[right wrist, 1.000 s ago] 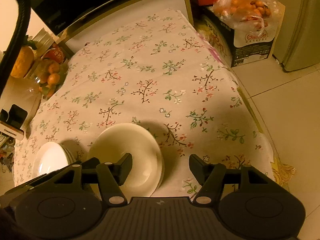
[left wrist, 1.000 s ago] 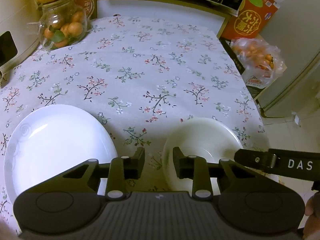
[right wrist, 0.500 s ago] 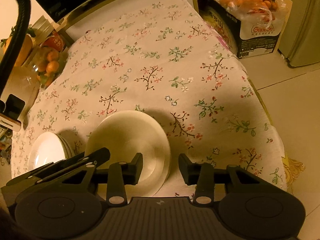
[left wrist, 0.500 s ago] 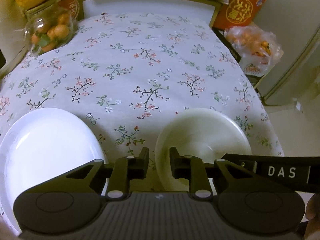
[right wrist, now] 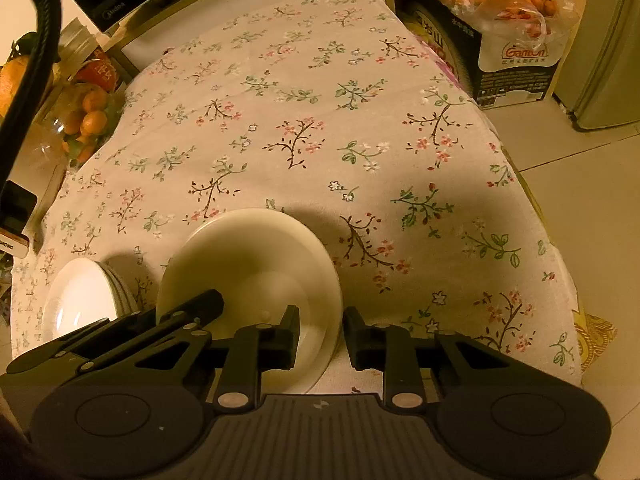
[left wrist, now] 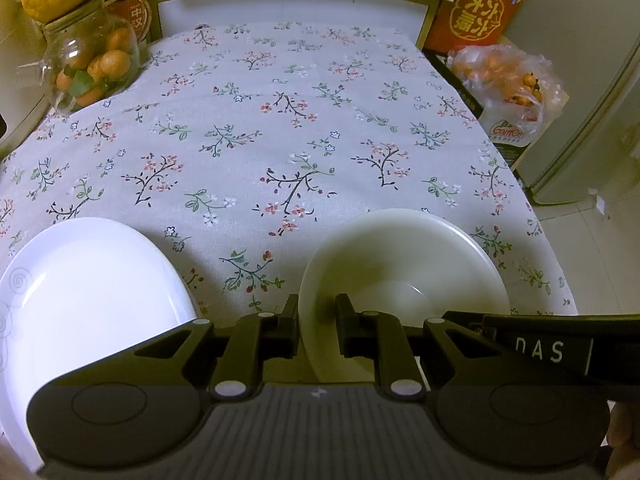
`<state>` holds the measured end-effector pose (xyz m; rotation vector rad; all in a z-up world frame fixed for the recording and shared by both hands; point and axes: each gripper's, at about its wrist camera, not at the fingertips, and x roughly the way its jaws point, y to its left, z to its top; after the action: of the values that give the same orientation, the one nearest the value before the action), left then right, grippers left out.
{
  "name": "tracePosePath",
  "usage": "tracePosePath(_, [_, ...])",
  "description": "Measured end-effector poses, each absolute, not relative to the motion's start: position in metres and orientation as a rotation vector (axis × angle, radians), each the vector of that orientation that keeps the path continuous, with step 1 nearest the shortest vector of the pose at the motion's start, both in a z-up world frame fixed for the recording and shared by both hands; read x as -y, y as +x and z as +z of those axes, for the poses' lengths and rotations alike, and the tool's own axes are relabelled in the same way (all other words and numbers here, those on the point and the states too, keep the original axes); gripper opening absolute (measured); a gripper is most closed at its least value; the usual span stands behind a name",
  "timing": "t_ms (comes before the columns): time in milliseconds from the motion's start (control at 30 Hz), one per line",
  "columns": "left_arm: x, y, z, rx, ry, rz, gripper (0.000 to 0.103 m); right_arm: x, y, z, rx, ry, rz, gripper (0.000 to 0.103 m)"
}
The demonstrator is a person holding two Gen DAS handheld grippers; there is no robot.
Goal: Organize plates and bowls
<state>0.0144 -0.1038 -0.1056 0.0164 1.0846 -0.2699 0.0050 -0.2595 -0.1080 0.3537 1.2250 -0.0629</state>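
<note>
I am closing both tongs on the cream bowl, which is sitting on the flowered tablecloth near its front edge, just right of the white plates. My left gripper is straddling the bowl's left rim and my right gripper its right rim; both have just been narrowing, though I cannot tell whether the pads are pressing yet. Next I judge a firm pinch and a level lift toward the plates is needed
</note>
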Motion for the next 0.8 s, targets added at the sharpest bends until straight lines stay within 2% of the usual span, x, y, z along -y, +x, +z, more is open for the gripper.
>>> tracePosePath(333, [0.1043, 0.0154, -0.1057, -1.088, 0.002, -0.277, 0.015, 0.2612, 0.004, -0.1107, -1.226, 0.338, -0.083, 0.011])
tracePosePath(800, [0.1074, 0.0118, -0.1063, -1.065, 0.019, -0.269, 0.015, 0.2617, 0.0041, -0.1118, -1.223, 0.336, -0.091, 0.01])
